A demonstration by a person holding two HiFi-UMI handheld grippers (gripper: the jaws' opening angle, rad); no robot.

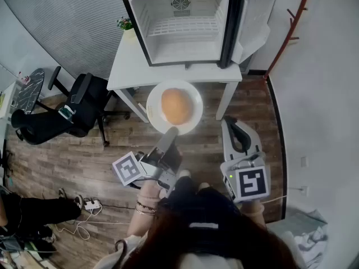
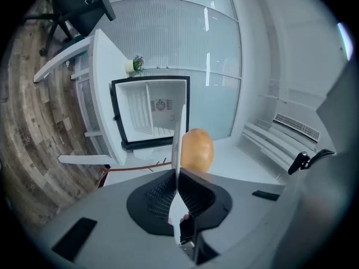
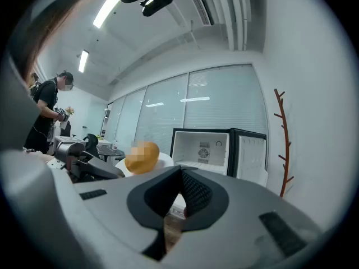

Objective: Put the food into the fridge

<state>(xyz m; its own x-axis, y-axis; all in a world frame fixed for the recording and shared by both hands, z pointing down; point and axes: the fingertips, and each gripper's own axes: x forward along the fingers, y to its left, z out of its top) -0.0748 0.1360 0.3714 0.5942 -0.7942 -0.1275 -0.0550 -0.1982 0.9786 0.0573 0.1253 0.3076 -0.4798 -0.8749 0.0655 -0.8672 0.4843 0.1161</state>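
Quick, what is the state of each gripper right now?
The left gripper is shut on the rim of the plate bearing the food.
The right gripper is shut, holding nothing.

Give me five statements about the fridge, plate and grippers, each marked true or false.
1. The door of the fridge stands open. True.
2. The left gripper is clamped on the rim of the plate. True.
3. The food is inside the fridge. False: it lies on the plate, outside it.
4. The right gripper holds the food. False: its jaws are together on nothing.
5. The fridge stands on the floor. False: it stands on the white table.
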